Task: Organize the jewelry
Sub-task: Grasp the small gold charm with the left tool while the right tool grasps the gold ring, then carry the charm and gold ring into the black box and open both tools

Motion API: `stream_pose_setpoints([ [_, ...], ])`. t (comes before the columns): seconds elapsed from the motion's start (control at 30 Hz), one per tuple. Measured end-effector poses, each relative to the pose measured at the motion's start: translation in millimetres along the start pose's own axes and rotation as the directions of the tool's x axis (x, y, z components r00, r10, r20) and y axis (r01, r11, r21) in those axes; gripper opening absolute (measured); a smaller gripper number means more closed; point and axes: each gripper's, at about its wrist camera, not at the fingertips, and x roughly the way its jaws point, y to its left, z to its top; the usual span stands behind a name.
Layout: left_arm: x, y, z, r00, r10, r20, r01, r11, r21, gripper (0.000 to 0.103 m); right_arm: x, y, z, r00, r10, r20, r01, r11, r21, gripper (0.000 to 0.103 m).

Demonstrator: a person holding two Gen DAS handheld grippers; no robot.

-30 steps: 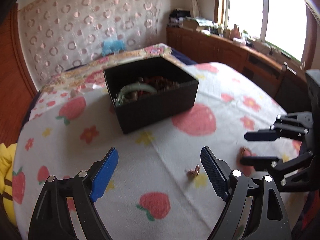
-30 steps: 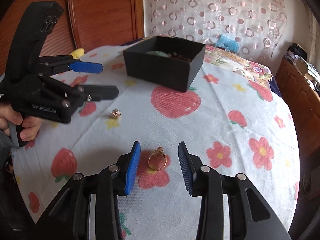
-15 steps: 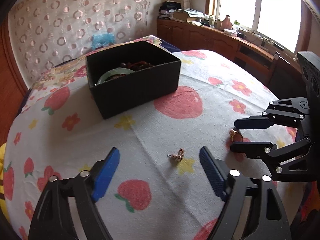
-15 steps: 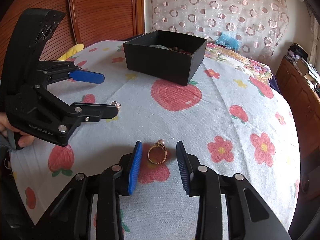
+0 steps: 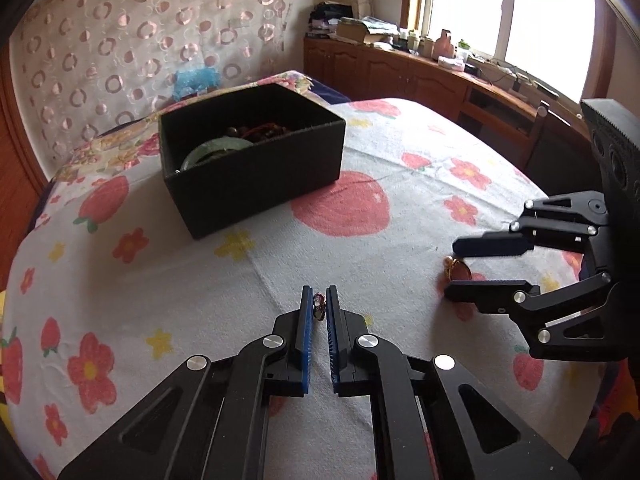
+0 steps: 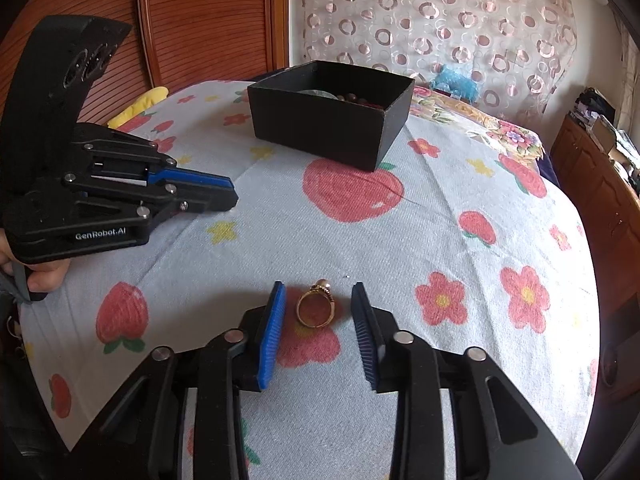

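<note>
Jewelry box (image 5: 256, 184) sits beyond both grippers; left gripper (image 5: 320, 307) has just closed on the earring (image 5: 319, 306), right gripper (image 6: 319, 305), closing, straddles the untouched ring (image 6: 316, 307).

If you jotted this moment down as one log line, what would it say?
left gripper: just closed on earring | right gripper: closing, fingers not yet touching gold ring | black box: open, holds jewelry

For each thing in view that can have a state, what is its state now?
left gripper: just closed, shut on the small earring.
right gripper: open, jaws have been closing, gold ring between them, not touched.
gold ring: lying flat on the cloth.
black box: open, no lid, green bangle and dark beads inside.
</note>
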Motion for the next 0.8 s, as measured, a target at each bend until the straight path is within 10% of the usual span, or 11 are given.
stream_pose_setpoints([
  [0.8, -32.0, 47.5, 41.0, 0.987, 0.1, 0.124, -0.089, 0.992, -0.087, 0.006, 6.8, -16.0, 108.3, 0.984, 0.017, 0.175, -0.025, 0.999, 0.045, 0.022],
])
